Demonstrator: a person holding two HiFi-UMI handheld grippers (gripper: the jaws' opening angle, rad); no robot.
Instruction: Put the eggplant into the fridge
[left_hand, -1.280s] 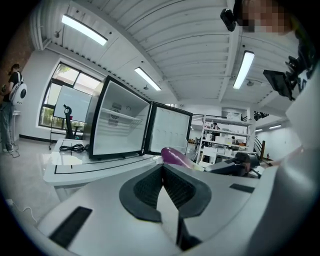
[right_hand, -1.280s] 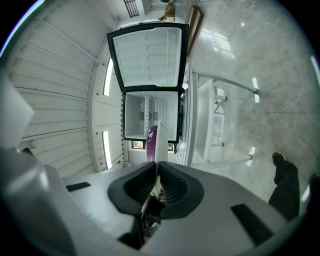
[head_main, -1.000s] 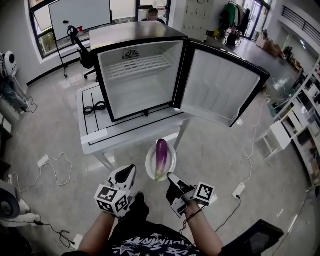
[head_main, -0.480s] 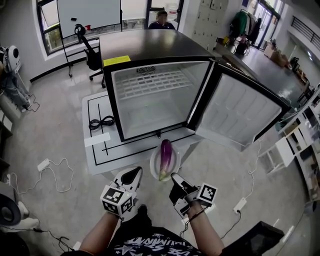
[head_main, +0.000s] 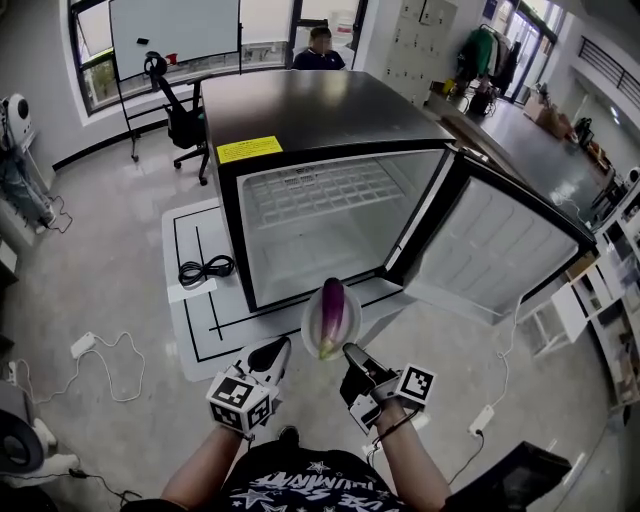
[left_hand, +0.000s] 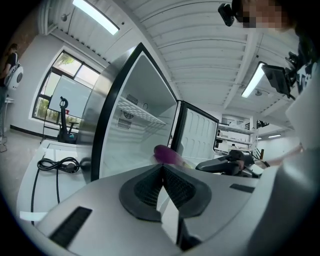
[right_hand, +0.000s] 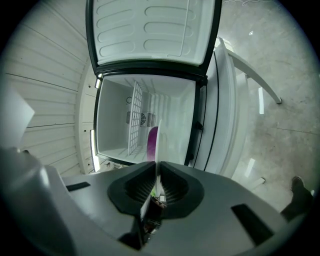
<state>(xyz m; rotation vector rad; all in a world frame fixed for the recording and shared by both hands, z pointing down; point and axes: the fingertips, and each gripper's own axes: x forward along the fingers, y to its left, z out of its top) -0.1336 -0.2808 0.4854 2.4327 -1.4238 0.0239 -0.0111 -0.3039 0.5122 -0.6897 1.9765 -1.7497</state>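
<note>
I clamp the plate's (head_main: 351, 320) near rim in my left gripper (head_main: 276, 352) and right gripper (head_main: 352, 356), steadying the eggplant (head_main: 333, 308) before the open fridge (head_main: 310, 110).

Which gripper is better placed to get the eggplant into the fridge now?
Right. The right gripper is shut on the rim of the white plate carrying the eggplant, facing the open fridge. The left gripper is shut on nothing, beside the plate.
</note>
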